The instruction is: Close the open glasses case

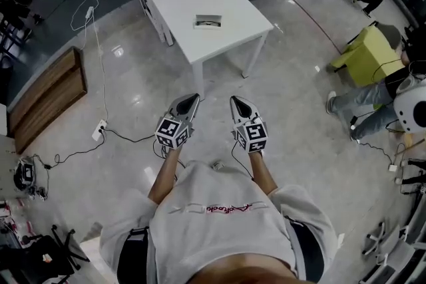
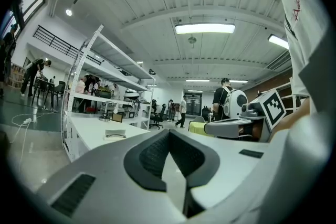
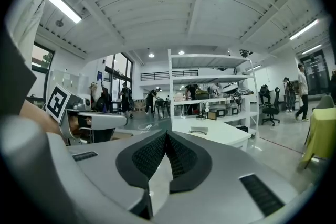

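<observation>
The case (image 1: pixel 208 22) lay on the white table (image 1: pixel 239 26), near the middle of the top, with bare top on every side of it. Its long axis ran roughly 9 to 3 across the head view, broadside to the person. It showed a dark inside, but it was too small to tell how far the lid stood up or which long edge carried the hinge.

From the case outward, the table's near edge came next, then a stretch of floor (image 1: pixel 133 76), then the two tools held side by side in front of the person. The case was at 12 o'clock from the gap between them and well apart from both, so reaching it would likely call for a walk forward first.

The left tool (image 1: pixel 188 103) was clenched, its pads meeting with nothing between them. In the left gripper view the case (image 2: pixel 115 135) sat toward 10 o'clock of the left tool (image 2: pixel 169 131).

The right tool (image 1: pixel 238 103) was likewise clenched on nothing. In the right gripper view the case (image 3: pixel 199 130) sat toward 2 o'clock of the right tool (image 3: pixel 167 134).

Both tools toed inward, so each pointed a little across the case. Neither was clearly nearer, though the left looked marginally closer to the case's line.
</observation>
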Motion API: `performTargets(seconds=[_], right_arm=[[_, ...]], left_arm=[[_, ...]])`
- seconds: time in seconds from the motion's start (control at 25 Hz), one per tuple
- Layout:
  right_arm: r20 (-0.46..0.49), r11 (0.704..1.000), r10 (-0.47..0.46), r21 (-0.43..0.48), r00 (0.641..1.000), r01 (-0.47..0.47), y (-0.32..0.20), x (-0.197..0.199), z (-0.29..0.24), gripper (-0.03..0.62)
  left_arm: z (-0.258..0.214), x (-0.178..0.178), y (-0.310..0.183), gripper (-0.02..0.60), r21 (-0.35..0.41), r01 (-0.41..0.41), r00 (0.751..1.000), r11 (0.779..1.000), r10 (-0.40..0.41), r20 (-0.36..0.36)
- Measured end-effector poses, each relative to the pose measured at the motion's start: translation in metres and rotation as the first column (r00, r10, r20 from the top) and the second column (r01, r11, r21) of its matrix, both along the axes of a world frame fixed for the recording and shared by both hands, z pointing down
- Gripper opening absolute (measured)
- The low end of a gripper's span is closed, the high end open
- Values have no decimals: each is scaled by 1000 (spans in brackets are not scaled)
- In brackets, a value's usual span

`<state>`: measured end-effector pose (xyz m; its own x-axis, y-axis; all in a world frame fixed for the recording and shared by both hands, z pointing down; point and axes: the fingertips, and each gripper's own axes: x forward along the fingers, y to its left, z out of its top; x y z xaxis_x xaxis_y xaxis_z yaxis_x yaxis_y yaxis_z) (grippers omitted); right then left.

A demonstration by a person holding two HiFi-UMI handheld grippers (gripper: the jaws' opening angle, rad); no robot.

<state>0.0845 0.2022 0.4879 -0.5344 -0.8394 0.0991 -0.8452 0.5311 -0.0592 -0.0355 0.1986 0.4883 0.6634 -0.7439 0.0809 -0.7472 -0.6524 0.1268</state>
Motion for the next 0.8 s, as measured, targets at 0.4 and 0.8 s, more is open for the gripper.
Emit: performTargets(seconds=[0.4, 0.8], right_arm=[[8, 999, -48, -21, 999, 48, -3, 17, 13, 0], [7, 998, -59, -9, 998, 59, -11, 26, 17, 0]], left_arm=[[3, 21, -3, 26, 2, 35, 999, 999, -35, 5], [6, 31, -15, 26, 11, 38, 999, 999, -38, 11]])
